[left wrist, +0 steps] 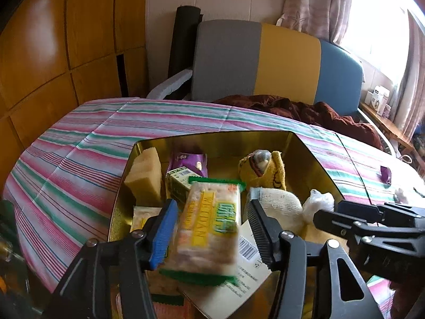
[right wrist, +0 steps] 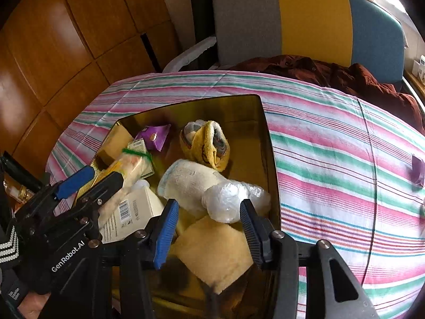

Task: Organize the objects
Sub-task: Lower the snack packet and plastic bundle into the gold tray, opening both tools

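A gold tin box [left wrist: 313,156] [right wrist: 267,133] sits on the striped cloth and holds several items. My left gripper [left wrist: 209,228] [right wrist: 90,179] is over the box, its fingers spread. A yellow-and-green cracker pack [left wrist: 209,226] [right wrist: 127,168] lies between them, blurred, touching the blue pad and apart from the black finger. My right gripper [right wrist: 208,228] [left wrist: 329,212] is open and empty above a cream rolled towel [right wrist: 191,183] and a clear plastic wrap bundle [right wrist: 231,199]. A yellow sponge [right wrist: 215,250] lies below it.
Also in the box are a sponge block [left wrist: 144,175], a purple packet [left wrist: 188,159], a green carton [left wrist: 178,183], a yellow cloth bundle [left wrist: 265,167] and a white paper box [right wrist: 132,212]. A purple item [right wrist: 418,170] lies on the cloth. A dark red garment [left wrist: 305,109] lies behind.
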